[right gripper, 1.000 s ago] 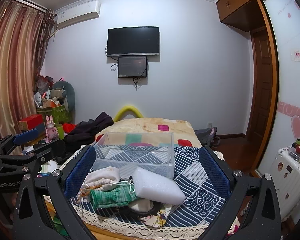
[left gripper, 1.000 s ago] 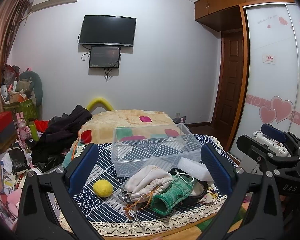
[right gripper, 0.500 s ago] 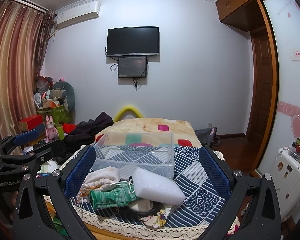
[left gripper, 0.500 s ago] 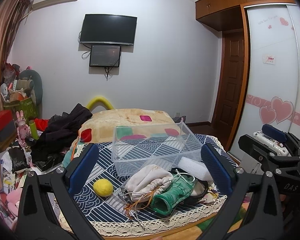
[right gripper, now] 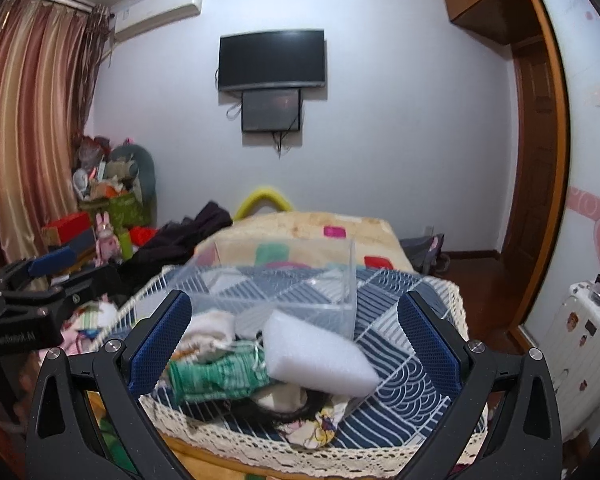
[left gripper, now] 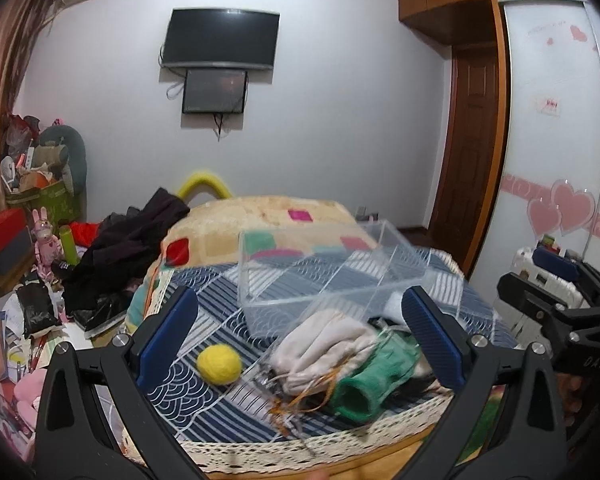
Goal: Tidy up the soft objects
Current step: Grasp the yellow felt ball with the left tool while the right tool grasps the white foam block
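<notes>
A clear plastic box (left gripper: 320, 268) stands empty on a blue patterned tablecloth (left gripper: 204, 320); it also shows in the right wrist view (right gripper: 288, 276). In front of it lie a cream drawstring pouch (left gripper: 324, 344), a green knitted piece (left gripper: 376, 380), a yellow felt ball (left gripper: 219, 364) and a white foam block (right gripper: 316, 356). The pouch (right gripper: 210, 332) and green piece (right gripper: 216, 374) lie left of the foam. My left gripper (left gripper: 300, 344) is open and empty, above the pile. My right gripper (right gripper: 294, 344) is open and empty, over the foam block.
A bed with a beige patterned blanket (left gripper: 260, 216) lies behind the table, dark clothes (left gripper: 132, 236) on its left. Clutter and boxes (left gripper: 28, 216) fill the left floor. A white suitcase (right gripper: 580, 332) stands at the right by the wardrobe.
Both grippers have moved forward and slightly down toward the pile; the current frames are blurred by motion. The objects on the table have not moved.
</notes>
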`<action>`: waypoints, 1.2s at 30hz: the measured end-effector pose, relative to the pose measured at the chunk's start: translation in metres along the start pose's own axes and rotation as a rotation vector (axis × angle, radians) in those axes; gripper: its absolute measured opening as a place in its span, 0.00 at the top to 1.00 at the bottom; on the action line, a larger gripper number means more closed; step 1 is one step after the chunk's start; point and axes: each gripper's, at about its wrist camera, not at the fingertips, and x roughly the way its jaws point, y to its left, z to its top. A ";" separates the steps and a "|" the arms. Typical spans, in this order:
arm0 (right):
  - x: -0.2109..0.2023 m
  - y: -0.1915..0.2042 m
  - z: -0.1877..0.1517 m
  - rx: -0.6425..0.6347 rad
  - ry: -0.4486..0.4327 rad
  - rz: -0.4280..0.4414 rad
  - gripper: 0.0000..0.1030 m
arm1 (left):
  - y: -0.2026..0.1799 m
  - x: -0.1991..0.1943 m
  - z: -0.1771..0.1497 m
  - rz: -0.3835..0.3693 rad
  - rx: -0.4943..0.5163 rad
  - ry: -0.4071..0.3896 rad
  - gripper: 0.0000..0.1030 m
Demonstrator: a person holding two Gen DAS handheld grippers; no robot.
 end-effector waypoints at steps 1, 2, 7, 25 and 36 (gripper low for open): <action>0.004 0.000 -0.004 -0.008 0.016 -0.005 0.00 | 0.003 0.004 -0.002 0.002 0.001 0.013 0.00; 0.009 -0.001 -0.008 -0.016 0.033 -0.010 0.00 | 0.007 0.008 -0.005 0.005 0.003 0.025 0.00; 0.032 -0.006 -0.026 -0.036 0.116 -0.025 0.00 | 0.025 0.030 -0.023 0.052 0.010 0.071 0.09; 0.073 -0.019 -0.052 -0.030 0.292 -0.029 0.31 | 0.078 0.110 -0.069 0.088 -0.113 0.334 0.35; 0.063 -0.024 -0.041 -0.027 0.227 -0.056 0.59 | 0.078 0.113 -0.074 0.077 -0.117 0.347 0.60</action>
